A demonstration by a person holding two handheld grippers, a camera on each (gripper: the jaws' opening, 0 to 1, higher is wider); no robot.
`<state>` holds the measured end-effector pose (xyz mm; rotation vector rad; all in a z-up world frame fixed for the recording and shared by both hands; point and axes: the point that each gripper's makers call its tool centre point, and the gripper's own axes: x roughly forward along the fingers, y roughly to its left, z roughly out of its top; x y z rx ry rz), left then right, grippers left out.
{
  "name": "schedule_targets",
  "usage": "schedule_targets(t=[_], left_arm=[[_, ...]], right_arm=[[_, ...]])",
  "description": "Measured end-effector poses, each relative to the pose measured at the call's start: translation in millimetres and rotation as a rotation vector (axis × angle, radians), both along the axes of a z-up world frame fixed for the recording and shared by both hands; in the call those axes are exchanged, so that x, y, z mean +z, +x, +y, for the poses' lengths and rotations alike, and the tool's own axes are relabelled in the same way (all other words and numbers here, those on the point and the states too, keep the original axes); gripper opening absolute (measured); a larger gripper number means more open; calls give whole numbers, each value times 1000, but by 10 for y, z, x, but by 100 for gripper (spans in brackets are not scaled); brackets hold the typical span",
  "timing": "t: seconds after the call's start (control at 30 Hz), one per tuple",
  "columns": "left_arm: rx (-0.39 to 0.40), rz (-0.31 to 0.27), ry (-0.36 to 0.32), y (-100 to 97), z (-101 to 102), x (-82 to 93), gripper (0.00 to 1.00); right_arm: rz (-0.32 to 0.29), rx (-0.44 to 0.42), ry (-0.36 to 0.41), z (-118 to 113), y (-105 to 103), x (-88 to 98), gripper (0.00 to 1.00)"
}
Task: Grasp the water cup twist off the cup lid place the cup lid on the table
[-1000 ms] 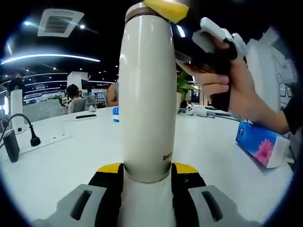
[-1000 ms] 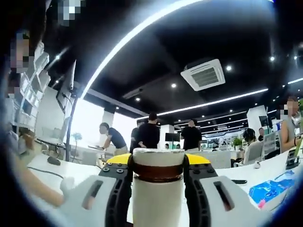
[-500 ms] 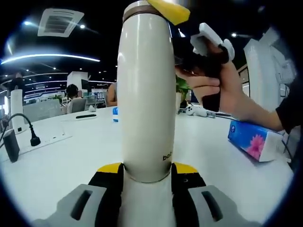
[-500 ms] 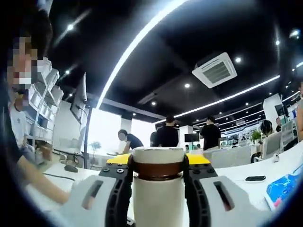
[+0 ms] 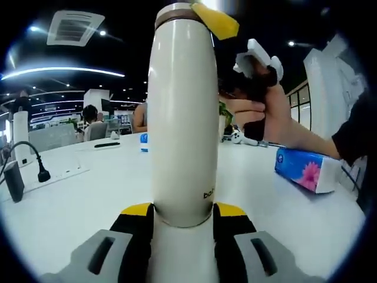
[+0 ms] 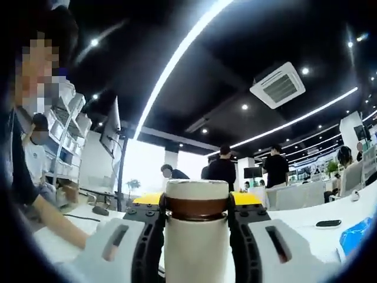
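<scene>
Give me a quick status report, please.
Left gripper clamps water cup base. Right gripper clamps cup lid, lid on. Nothing obstructing.

Left hand-held gripper (image 5: 182,215) clamps upright water cup (image 5: 181,112) base on counter (image 5: 88,188); right hand-held gripper (image 5: 219,20) at cup's top.

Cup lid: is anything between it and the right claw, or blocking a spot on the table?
Nothing visible: the right claw is shut on the cup lid, and bare table lies around the water cup.
</scene>
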<state>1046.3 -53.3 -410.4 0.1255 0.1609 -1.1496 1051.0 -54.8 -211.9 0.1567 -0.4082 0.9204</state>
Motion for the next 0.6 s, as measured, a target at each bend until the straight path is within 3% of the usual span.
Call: schedule_targets(t=[0.17, 0.37, 0.6], left_arm=[[0, -2, 0, -6, -1, -3, 41], [1, 0, 0, -13, -1, -7, 41], [-1, 0, 0, 6, -4, -7, 41]], right_arm=[[27, 44, 36, -75, 42, -1, 44], [17, 86, 33, -26, -35, -3, 44], [37, 88, 46, -20, -30, -11, 45]])
